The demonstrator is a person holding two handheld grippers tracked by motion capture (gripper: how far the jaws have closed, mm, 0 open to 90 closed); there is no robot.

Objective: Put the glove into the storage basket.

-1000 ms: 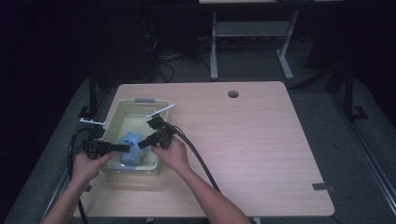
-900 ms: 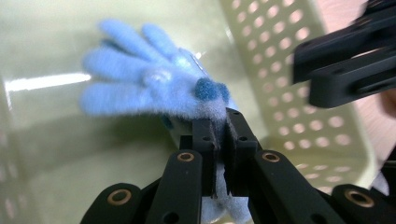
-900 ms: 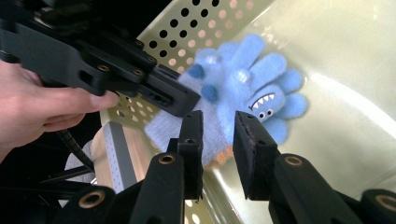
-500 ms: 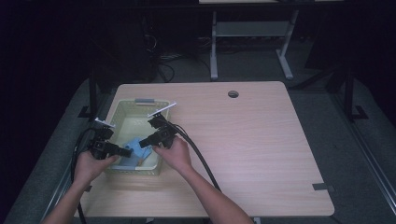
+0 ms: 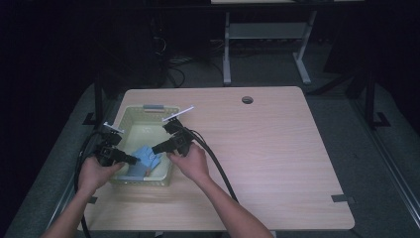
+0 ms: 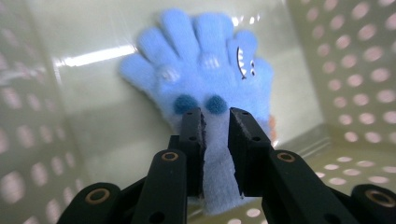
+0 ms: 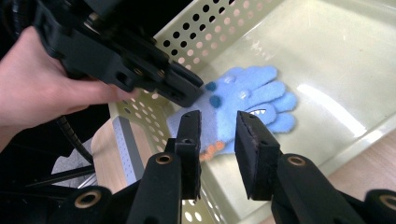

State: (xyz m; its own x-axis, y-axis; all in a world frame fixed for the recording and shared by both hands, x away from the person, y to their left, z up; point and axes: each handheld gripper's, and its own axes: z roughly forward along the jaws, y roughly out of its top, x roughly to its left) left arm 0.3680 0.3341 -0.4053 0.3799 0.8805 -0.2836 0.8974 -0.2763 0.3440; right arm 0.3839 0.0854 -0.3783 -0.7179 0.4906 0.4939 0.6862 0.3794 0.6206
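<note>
A blue knitted glove (image 6: 205,70) with a small toothy face lies flat on the floor of a pale yellow perforated basket (image 5: 143,110). My left gripper (image 6: 215,122) reaches in from the basket's left side. Its jaws have just been closing and now pinch the glove's cuff between the pads. In the high view the glove (image 5: 148,154) sits at the near end of the basket, between the two grippers. My right gripper (image 7: 218,123) hovers over the basket's right side, jaws apart with nothing between them. An orange edge (image 7: 210,149) shows under the glove (image 7: 243,91).
The basket stands at the left edge of a wooden table (image 5: 277,163), which has a round cable hole (image 5: 247,99) at the back. Black cables (image 5: 218,168) trail from both grippers. Basket walls (image 6: 364,70) enclose the left gripper closely.
The left jaws opened and then closed again on the glove's cuff. The right gripper has drawn slightly up and away from the glove, which now lies spread flat.
</note>
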